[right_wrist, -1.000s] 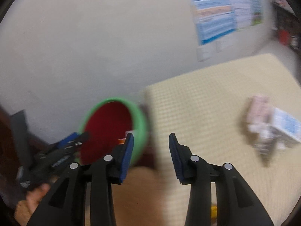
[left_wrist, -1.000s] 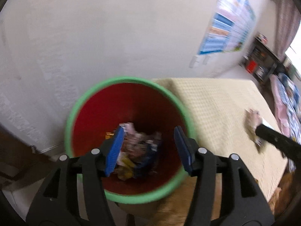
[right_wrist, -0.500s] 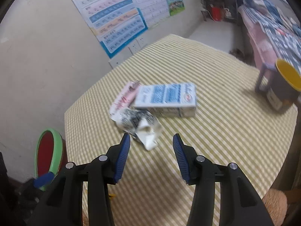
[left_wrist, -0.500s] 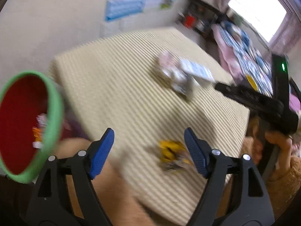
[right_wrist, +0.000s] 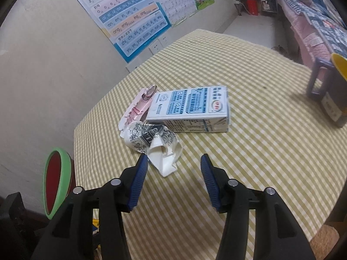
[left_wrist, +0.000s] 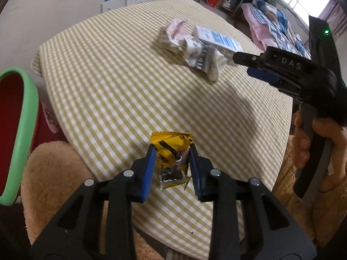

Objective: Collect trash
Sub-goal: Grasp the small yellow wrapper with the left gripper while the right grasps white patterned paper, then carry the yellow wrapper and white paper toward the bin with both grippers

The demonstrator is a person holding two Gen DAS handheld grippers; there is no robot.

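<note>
Closing your left gripper [left_wrist: 172,166] on the crinkled yellow snack wrapper [left_wrist: 171,151] at the near edge of the yellow-checked cloth surface [left_wrist: 121,91].
Its blue fingers [left_wrist: 149,171] flank the wrapper, touching both sides. Your right gripper [right_wrist: 173,173] hangs with fingers apart and widening, empty, just short of the crumpled white printed paper [right_wrist: 151,143] beside the blue-and-white milk carton [right_wrist: 190,110]. The green-rimmed red bin [left_wrist: 15,134] stands left of the surface.

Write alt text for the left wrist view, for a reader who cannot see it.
The left gripper is closing its blue fingers around a yellow snack wrapper on a checked tablecloth. Farther back lie a crumpled paper cup and a milk carton, with the right gripper reaching in beside them.
</note>
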